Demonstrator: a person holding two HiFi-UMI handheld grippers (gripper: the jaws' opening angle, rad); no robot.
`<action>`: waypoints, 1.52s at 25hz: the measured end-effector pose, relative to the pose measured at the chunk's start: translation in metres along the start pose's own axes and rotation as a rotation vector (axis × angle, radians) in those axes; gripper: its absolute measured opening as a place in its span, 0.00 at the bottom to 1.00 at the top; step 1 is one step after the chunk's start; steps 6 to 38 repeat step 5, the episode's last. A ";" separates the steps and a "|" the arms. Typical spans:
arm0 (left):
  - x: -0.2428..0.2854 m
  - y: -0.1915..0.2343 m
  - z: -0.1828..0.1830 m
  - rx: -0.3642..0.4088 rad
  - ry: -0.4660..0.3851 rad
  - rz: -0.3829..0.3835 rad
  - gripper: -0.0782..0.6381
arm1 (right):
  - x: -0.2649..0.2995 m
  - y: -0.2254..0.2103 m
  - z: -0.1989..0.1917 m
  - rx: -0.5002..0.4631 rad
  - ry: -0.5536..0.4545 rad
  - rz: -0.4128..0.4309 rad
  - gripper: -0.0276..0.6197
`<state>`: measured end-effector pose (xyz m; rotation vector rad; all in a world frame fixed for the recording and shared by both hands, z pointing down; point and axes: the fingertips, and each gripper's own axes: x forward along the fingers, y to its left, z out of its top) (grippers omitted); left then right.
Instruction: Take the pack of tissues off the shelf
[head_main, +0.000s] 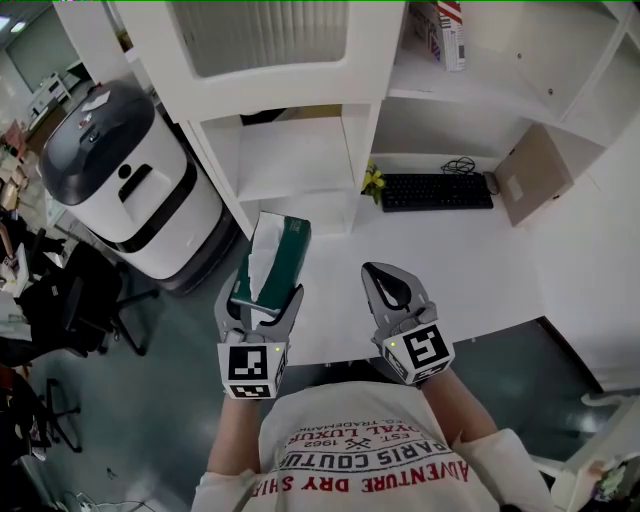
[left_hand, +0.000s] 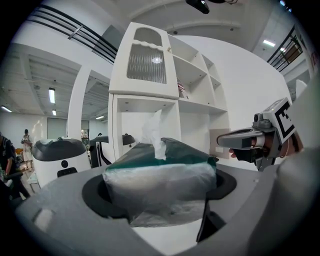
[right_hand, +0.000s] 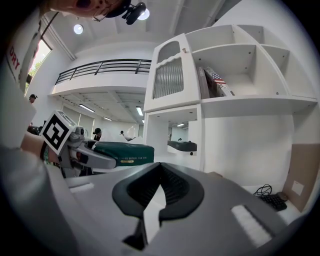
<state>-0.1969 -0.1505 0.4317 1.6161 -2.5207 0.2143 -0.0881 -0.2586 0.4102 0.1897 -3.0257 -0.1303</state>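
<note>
my left gripper (head_main: 262, 302) clamped on pack of tissues (head_main: 277, 258), held clear of shelf (head_main: 300, 170), above desk (head_main: 470, 260) edge. my right gripper (head_main: 385, 280) empty, jaws together. i judge take-off done; only set-down, if any, left.
</note>
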 end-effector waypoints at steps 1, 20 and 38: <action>0.003 -0.001 0.001 -0.002 -0.002 -0.002 0.72 | 0.001 -0.002 0.000 -0.003 0.000 0.000 0.04; 0.012 -0.003 0.005 0.000 -0.011 -0.006 0.72 | 0.005 -0.008 -0.001 -0.004 0.000 -0.002 0.04; 0.012 -0.003 0.005 0.000 -0.011 -0.006 0.72 | 0.005 -0.008 -0.001 -0.004 0.000 -0.002 0.04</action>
